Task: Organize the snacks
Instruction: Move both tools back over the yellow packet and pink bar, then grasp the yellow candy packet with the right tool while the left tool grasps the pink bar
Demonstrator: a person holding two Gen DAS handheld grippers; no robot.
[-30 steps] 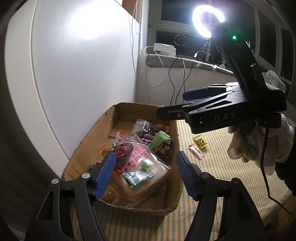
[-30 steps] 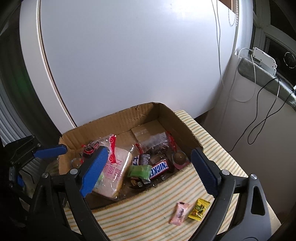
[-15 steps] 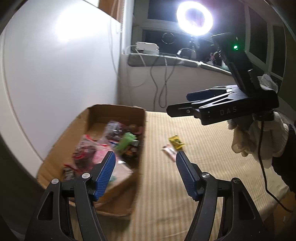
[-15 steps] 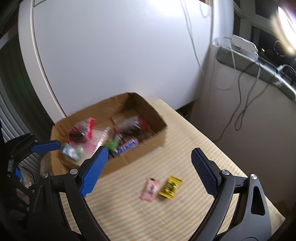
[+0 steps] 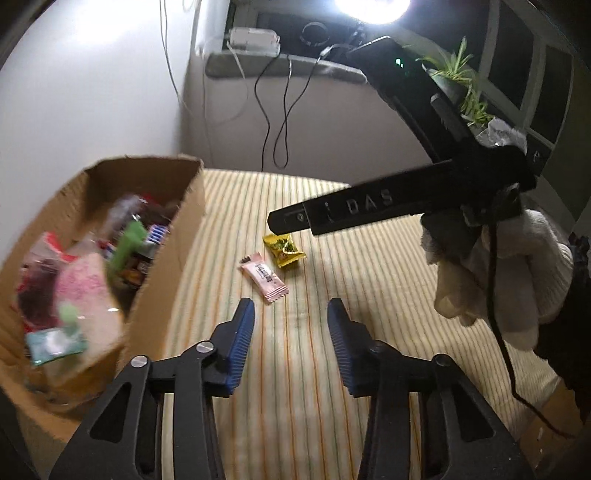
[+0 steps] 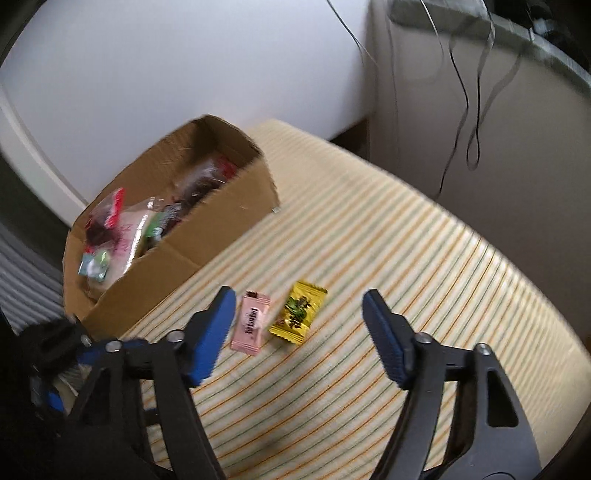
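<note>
A pink snack packet (image 5: pixel 264 277) (image 6: pixel 251 320) and a yellow candy packet (image 5: pixel 283 250) (image 6: pixel 298 312) lie side by side on the striped cloth. My left gripper (image 5: pixel 291 308) hovers just short of the pink packet, its jaws closing with nothing between them. My right gripper (image 6: pixel 298 299) hangs over both packets, jaws also closing, and neither pad touches them. In the left wrist view the right gripper (image 5: pixel 275 223) reaches in from the right above the yellow packet. A cardboard box (image 5: pixel 162 288) (image 6: pixel 207 236) full of snacks stands at the left.
The striped cloth (image 5: pixel 332 406) covers the table. A white panel (image 6: pixel 184 55) stands behind the box. Cables (image 5: pixel 280 122) hang down the back wall under a ledge, with a bright ring lamp (image 5: pixel 373 7) above. A white-gloved hand (image 5: pixel 498 280) holds the right gripper.
Both grippers swung right, away from the box, and came down toward the two loose packets. Both pairs of jaws stand narrower than before.
</note>
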